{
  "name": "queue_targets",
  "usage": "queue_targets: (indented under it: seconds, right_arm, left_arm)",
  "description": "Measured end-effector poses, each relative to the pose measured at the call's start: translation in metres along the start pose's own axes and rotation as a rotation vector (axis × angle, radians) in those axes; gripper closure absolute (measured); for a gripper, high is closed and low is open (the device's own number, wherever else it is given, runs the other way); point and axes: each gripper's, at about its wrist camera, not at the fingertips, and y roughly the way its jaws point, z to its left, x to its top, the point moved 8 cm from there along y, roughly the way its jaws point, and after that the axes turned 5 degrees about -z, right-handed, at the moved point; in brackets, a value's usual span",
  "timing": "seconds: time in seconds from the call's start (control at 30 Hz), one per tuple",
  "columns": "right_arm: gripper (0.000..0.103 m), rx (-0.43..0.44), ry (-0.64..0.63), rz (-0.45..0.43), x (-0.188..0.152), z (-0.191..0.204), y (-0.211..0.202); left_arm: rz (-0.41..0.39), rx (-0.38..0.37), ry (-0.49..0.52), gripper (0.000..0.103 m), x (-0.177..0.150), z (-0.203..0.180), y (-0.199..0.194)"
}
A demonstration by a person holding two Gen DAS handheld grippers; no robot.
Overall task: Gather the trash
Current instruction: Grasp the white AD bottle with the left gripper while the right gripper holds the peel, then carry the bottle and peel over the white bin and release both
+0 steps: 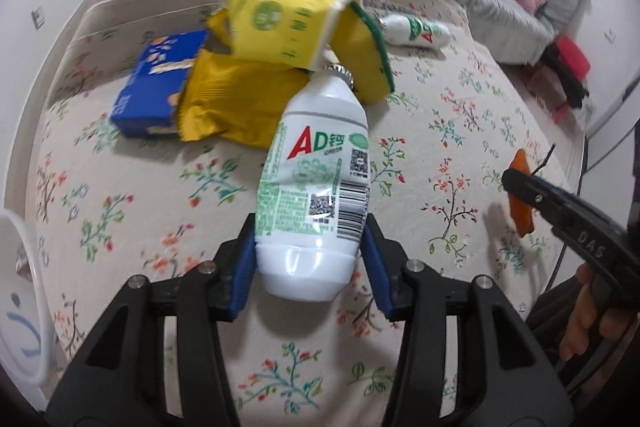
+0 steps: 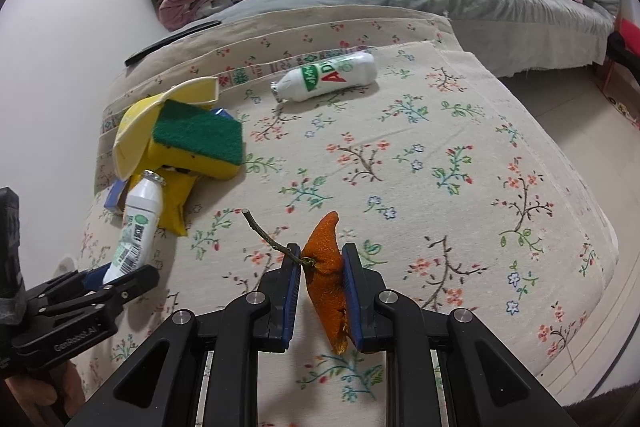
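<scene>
White plastic, crushed at the waist: an empty AD milk bottle (image 1: 316, 183) sat clamped by its base in the left gripper (image 1: 310, 263), neck toward the yellow sponge (image 1: 366, 55). To the sponge's right and nearer the camera, the right gripper (image 2: 322, 283) had closed its blue pads on an orange peel (image 2: 326, 267), stem protruding. Both grips looked ready for lifting. A second bottle (image 2: 332, 75) lay beyond the sponge on the floral cloth (image 2: 440, 167), apparently awaiting collection.
</scene>
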Motion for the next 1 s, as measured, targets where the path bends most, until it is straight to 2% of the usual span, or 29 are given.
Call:
queue_targets:
  seconds: [0.5, 1.0]
  right_arm:
    - [0.081, 0.029, -0.087, -0.005, -0.003, 0.041, -0.003]
    - [0.081, 0.091, -0.197, 0.014, -0.017, 0.109, 0.003]
  left_arm:
    - [-0.076, 0.012, -0.122, 0.052, -0.022, 0.029, -0.037]
    - [-0.146, 0.108, -0.247, 0.052, -0.041, 0.093, -0.072]
